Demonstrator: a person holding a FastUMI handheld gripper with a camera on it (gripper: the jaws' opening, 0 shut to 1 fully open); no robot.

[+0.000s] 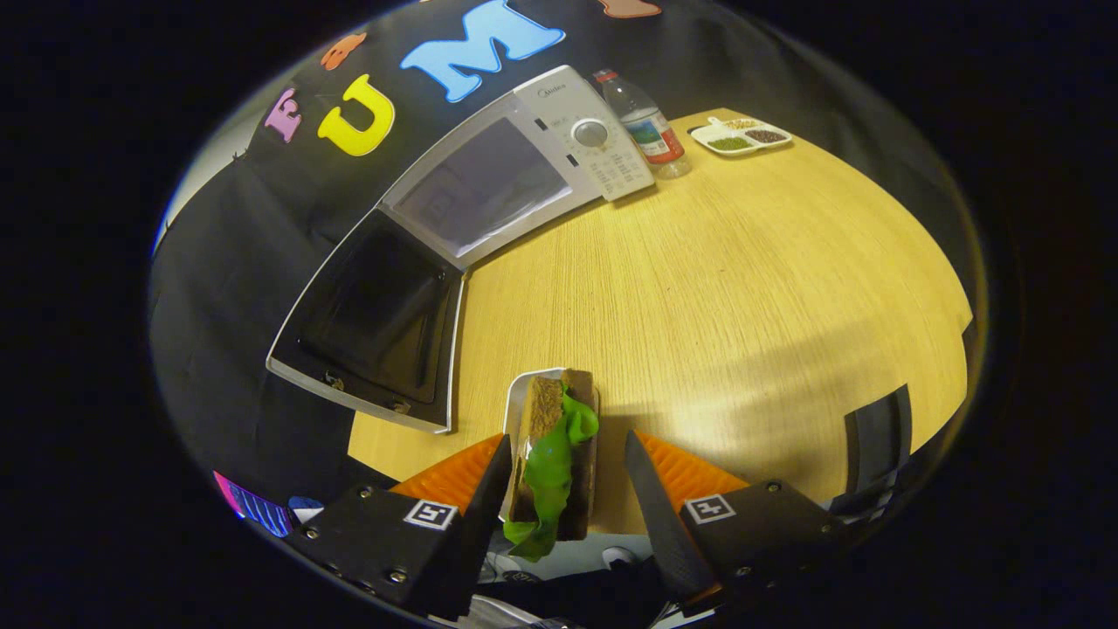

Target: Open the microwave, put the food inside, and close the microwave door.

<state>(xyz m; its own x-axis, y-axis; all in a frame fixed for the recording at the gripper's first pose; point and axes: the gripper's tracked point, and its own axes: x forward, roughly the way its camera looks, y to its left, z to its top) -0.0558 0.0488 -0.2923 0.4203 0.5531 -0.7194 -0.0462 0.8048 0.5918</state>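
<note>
Gripper view showed the sandwich (pixel 555 454), brown bread with a green leaf hanging out, on a small white tray (pixel 517 404) between the fingers of the claw (pixel 566 476). The claw stood apart; its left finger touched the tray's edge, while the right finger was clear of the food. Beyond lay a pale wood-grain desk (pixel 742 279). Farther off, the white microwave (pixel 524 166) had its door (pixel 376 323) swung open, with a plastic bottle (pixel 648 131) and a divided dish (pixel 742 136) beside it.
</note>
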